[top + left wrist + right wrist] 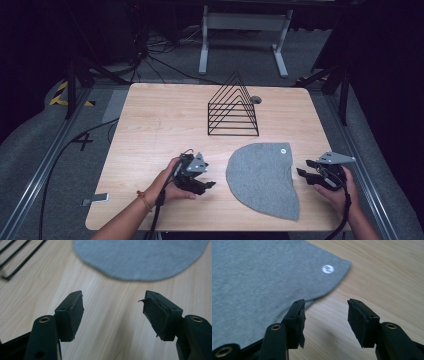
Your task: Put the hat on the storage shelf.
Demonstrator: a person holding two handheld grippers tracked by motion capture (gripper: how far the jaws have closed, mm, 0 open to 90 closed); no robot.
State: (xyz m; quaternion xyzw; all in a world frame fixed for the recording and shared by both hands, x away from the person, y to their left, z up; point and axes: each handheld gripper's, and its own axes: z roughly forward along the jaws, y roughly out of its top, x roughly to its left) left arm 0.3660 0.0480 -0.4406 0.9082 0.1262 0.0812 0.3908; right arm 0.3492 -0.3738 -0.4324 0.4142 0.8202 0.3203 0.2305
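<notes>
Grey cloth (262,180) flat on table (150,130), between left gripper (202,184) and right gripper (306,168); both jaws apart, empty. High view adds wire rack (233,107) behind cloth; right gripper view catches its white logo (327,269).

Matt grey cloth (262,177), wood-grain table (160,125)

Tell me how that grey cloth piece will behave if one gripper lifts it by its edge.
The grey cloth lies thin and flat on the table, so it will probably droop and fold, not stay stiff. It looks light. Its soft knit surface likely grips the right gripper pads rather than slipping.
</notes>
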